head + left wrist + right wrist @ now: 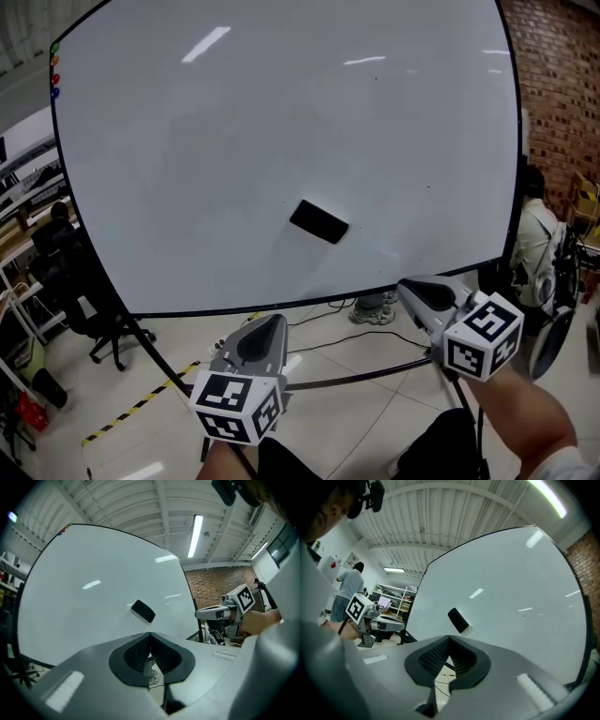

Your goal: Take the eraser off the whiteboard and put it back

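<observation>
A black eraser (319, 222) sticks to the lower middle of the big whiteboard (234, 122), tilted a little. The eraser (143, 611) shows above the jaws in the left gripper view, and the eraser (458, 619) shows the same way in the right gripper view. My left gripper (273, 321) hangs below the board's bottom edge, jaws shut with nothing in them. Further right, my right gripper (404, 287) is also shut and empty, near the board's lower right. Both point level at the board, apart from the eraser.
The whiteboard stands on a black frame with a bar (366, 375) across the floor. A black office chair (84, 300) and shelves are at the left. A person (536, 246) sits by the brick wall (558, 94) at the right. Cables and yellow-black tape (141, 405) lie on the floor.
</observation>
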